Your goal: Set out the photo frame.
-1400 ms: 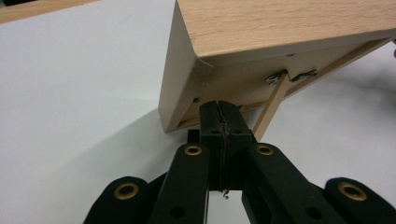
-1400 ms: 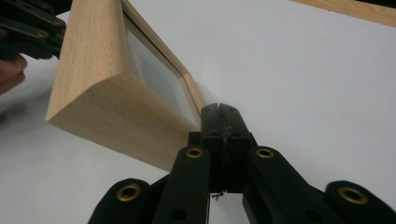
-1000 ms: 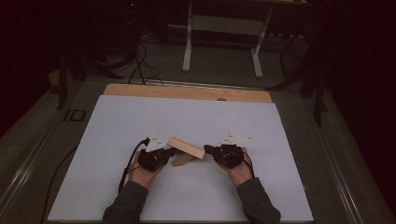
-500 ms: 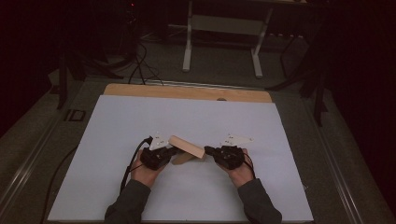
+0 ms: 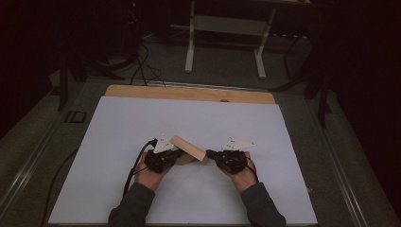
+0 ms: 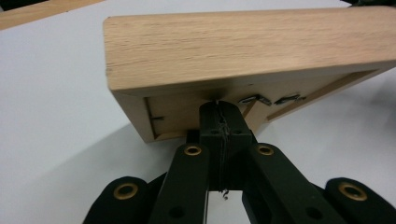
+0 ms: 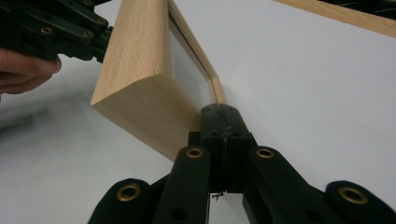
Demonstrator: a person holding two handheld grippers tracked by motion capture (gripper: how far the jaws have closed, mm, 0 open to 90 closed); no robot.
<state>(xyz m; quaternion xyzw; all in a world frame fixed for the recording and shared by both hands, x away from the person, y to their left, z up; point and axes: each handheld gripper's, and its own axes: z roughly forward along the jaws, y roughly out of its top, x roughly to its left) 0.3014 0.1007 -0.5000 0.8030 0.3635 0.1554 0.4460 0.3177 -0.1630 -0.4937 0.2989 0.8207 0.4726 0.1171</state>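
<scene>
A light wooden frame [image 5: 188, 147] stands tilted on the white sheet between my two grippers. Its glazed front faces the sheet in the right gripper view, where the frame [image 7: 135, 70] rises to the left. In the left gripper view the frame [image 6: 243, 46] shows its recessed back with small metal clips. My left gripper [image 6: 219, 108] is shut, its tips pressed against that back edge with nothing between them. My right gripper [image 7: 219, 112] is shut too, its tips butting the frame's near end. From above, the left gripper [image 5: 178, 154] and right gripper [image 5: 211, 154] flank the frame.
A white sheet [image 5: 142, 118] covers the table, with a wooden strip [image 5: 189, 93] along its far edge. Beyond stand the white legs of a stand [image 5: 190, 42], and cables [image 5: 142, 61] lie on the dark floor. A hand [image 7: 23, 70] holds the left gripper.
</scene>
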